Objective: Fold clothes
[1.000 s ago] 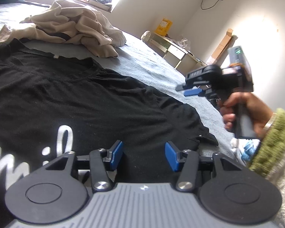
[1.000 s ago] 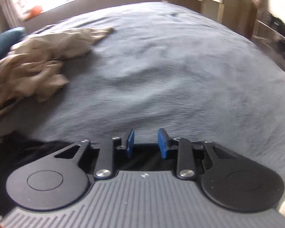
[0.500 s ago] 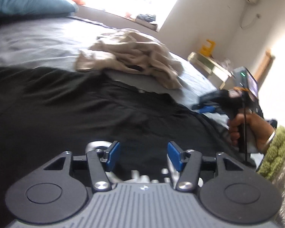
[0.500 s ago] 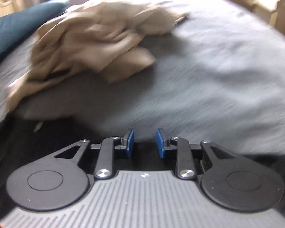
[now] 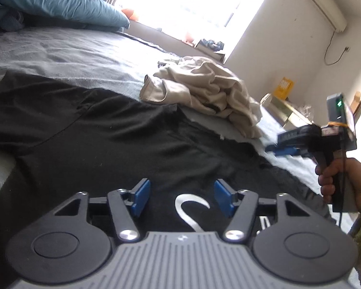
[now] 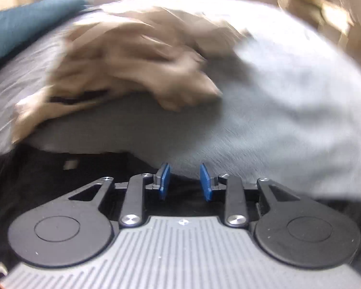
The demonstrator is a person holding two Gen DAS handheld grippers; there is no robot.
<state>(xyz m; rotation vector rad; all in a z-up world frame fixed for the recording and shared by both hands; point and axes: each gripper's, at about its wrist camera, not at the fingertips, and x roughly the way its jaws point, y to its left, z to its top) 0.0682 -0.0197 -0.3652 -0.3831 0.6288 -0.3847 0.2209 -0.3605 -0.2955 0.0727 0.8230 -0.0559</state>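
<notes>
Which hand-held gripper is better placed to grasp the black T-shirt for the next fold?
Probably the left hand-held gripper: its jaws are opening with nothing between them, directly over the black T-shirt. The right hand-held gripper sits at the shirt's edge, toward the grey bedsheet.

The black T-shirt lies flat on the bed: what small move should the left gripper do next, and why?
Probably lower the left gripper, whose jaws are opening with nothing between them, onto the black T-shirt just below and pinch a fold, since the shirt lies spread, unfolded.
</notes>
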